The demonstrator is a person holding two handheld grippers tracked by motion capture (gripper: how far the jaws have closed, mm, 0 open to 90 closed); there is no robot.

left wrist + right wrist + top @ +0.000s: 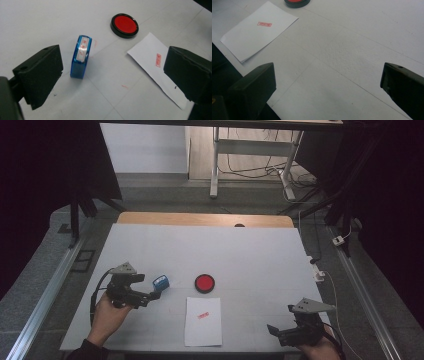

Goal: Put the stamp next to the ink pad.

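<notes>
Left gripper (pixel 150 296): black body, grey three-cornered plate on top, black cable looping off beside the hand (pixel 107 315), dark sleeve at the wrist. Right gripper (pixel 274 332): same black build, grey plate, cable trailing. Jaws are chunky matte-black blocks, each with a small screw hole near the top.

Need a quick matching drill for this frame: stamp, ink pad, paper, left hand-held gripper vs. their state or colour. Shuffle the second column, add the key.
Things:
1. stamp
2. ink pad
3. paper
4. left hand-held gripper

States:
A. white, bears a red rectangular imprint
B. open, jaws apart, next to the stamp
C. round, black rim, red centre
D. blue, on the table, not gripped

Pairs: 1-D, 2-C, 3-A, 4-B
</notes>
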